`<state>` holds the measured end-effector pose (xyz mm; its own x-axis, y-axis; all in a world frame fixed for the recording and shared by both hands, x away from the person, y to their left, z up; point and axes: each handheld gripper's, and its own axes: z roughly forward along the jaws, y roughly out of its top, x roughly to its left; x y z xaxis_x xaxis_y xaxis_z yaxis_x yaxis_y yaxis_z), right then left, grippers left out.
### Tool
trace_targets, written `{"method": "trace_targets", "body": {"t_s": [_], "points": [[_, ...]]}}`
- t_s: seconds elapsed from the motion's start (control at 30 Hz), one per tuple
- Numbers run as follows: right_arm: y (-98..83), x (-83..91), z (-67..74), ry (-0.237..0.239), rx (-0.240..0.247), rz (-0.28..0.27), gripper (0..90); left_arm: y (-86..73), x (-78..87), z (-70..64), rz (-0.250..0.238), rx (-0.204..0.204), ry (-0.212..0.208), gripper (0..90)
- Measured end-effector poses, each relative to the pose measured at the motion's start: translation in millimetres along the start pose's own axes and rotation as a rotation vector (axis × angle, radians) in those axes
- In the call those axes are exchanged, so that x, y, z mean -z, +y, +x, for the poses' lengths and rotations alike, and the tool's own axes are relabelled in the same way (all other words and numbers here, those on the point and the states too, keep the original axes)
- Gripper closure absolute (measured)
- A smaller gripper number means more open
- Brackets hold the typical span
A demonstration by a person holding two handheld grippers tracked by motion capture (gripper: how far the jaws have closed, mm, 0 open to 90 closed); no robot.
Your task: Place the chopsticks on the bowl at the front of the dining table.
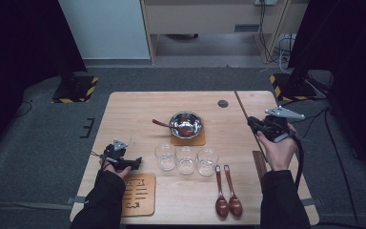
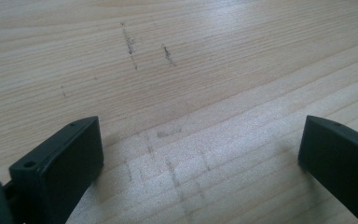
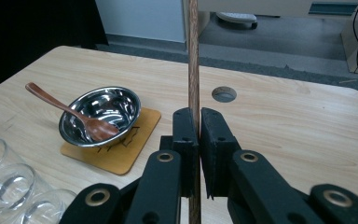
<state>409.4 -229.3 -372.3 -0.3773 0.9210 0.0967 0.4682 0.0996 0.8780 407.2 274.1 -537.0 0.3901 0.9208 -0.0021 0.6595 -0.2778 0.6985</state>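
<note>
i see the right hand-held gripper (image 3: pixel 195 135) closed tight on a thin wooden stick (image 3: pixel 193 56), which passes upright between its jaws, above the right side of the table (image 1: pixel 138 107). i see the left hand-held gripper (image 2: pixel 200 154) with jaws wide apart and nothing between them, low over bare wood. a spoon (image 3: pixel 70 112) rests in the metal bowl (image 3: pixel 121 105).
</note>
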Motion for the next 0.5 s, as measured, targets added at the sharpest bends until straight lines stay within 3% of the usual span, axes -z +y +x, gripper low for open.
{"method": "trace_targets", "body": {"t_s": [0.5], "points": [[9.6,-11.8,5.8,0.005,0.006,-0.019,85.1,0.1,-0.1,0.1,0.000,-0.001,-0.001,0.0]]}}
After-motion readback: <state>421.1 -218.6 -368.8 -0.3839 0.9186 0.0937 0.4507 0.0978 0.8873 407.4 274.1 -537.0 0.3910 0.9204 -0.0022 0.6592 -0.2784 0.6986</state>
